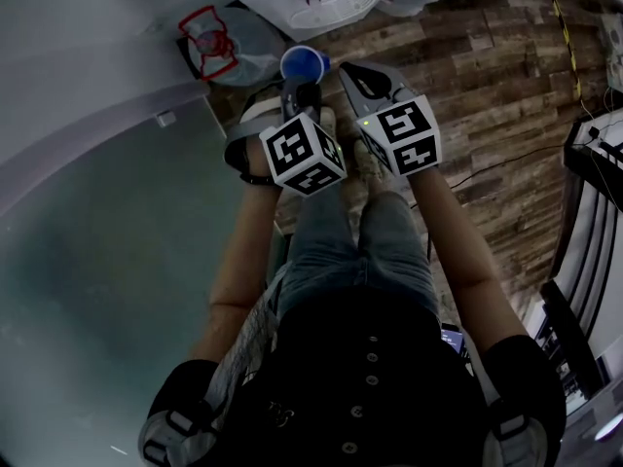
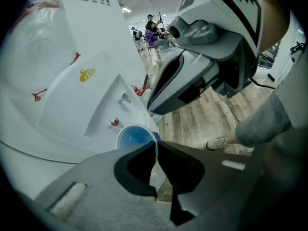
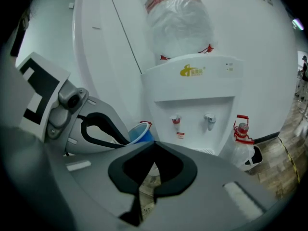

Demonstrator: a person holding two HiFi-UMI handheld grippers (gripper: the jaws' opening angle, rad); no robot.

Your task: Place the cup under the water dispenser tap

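While left gripper (image 2: 155, 147) jaws grasp the cup (image 2: 134, 137), the right gripper (image 3: 153, 147), jaws clenched empty, crowds it before the dispenser (image 3: 192, 88).

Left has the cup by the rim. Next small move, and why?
Probably ease the left gripper toward the water dispenser, carrying the blue cup into the recess below the red tap. Its jaws pinch the cup's rim, and in the right gripper view the cup sits left of both taps, outside the recess.

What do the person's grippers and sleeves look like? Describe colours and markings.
Both the left gripper and right gripper are grey with black pads, each carrying a white cube of black square markers. The sleeves are short and black.
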